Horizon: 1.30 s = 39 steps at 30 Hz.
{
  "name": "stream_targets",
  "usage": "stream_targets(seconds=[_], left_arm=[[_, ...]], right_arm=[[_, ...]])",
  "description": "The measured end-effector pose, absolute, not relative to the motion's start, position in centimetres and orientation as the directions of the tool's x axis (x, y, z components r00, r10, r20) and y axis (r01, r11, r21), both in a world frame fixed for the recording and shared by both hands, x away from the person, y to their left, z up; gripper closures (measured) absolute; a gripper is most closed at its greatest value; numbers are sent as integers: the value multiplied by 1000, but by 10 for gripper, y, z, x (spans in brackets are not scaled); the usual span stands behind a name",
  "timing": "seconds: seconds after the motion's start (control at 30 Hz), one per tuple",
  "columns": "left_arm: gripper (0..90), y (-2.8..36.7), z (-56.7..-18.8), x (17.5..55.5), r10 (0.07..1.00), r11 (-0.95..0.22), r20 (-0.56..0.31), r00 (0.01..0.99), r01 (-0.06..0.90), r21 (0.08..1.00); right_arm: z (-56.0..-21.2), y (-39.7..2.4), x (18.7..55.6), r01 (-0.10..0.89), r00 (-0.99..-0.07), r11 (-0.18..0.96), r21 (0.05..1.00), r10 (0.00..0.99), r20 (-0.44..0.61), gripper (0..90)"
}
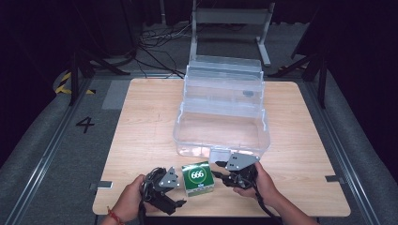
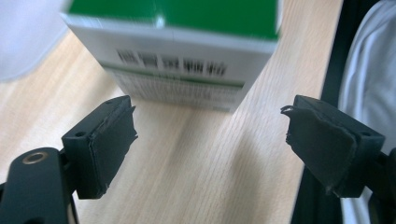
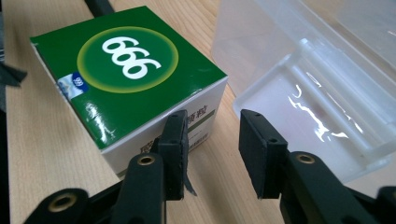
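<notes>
In the high view, the green box (image 1: pixel 197 177) printed 666 sits near the bench's (image 1: pixel 141 117) near edge, about midway along it, just in front of the clear plastic bin (image 1: pixel 221 136). The bin's lid stands open toward the far edge and nothing shows inside it. The left claw (image 1: pixel 179 186) rests just left of the box, the right claw (image 1: pixel 220 177) just right of it, between the box and the bin's front wall. Judging from this, the box is probably meant for the bin; if so, nothing is lifted or packed yet, and the grasp, the lift and the placing are all left.

The left gripper view looks along wide-open jaws with bare bench between them. The green box (image 2: pixel 182 51) lies ahead of the tips, not touched, its white side with dark print facing the camera. Past the bench's edge, at the right, a pale garment shows.

The right gripper view gives what the high view cannot: its jaws stand partly open with only bench between them. One jaw lies at the white side of the green box (image 3: pixel 126 79), near a lower corner; whether it touches I cannot tell. The other jaw is nearer the clear plastic bin (image 3: pixel 303 93), apart from it. This claw holds nothing.
</notes>
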<state>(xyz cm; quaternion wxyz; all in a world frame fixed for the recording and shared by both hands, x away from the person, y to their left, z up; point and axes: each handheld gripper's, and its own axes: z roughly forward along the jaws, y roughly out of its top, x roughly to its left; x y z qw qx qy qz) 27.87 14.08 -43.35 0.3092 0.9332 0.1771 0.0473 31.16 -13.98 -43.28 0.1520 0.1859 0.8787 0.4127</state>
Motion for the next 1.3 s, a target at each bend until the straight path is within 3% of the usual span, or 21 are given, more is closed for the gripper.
stream_targets(seconds=[0.3,0.53,0.77,0.83,1.03,1.3], left_arm=[[147,127,-401,281,338,-749,34,941,247,615],[149,109,-398,286,287,-802,85,954,191,566],[147,106,-400,296,289,-806,85,953,195,559],[151,106,-395,297,295,-808,125,947,177,562],[140,102,-399,302,256,-848,125,959,161,504],[110,104,-412,314,244,-863,44,969,196,467]], right_arm=[[-436,-132,310,173,-901,608,775,415,-125,572],[-439,-128,310,175,-906,614,769,406,-118,540],[-442,-125,310,175,-912,622,763,394,-112,524],[-442,-125,309,173,-915,623,763,389,-110,523],[-444,-125,310,180,-918,624,761,383,-97,488],[-450,-121,309,181,-925,634,751,369,-88,456]])
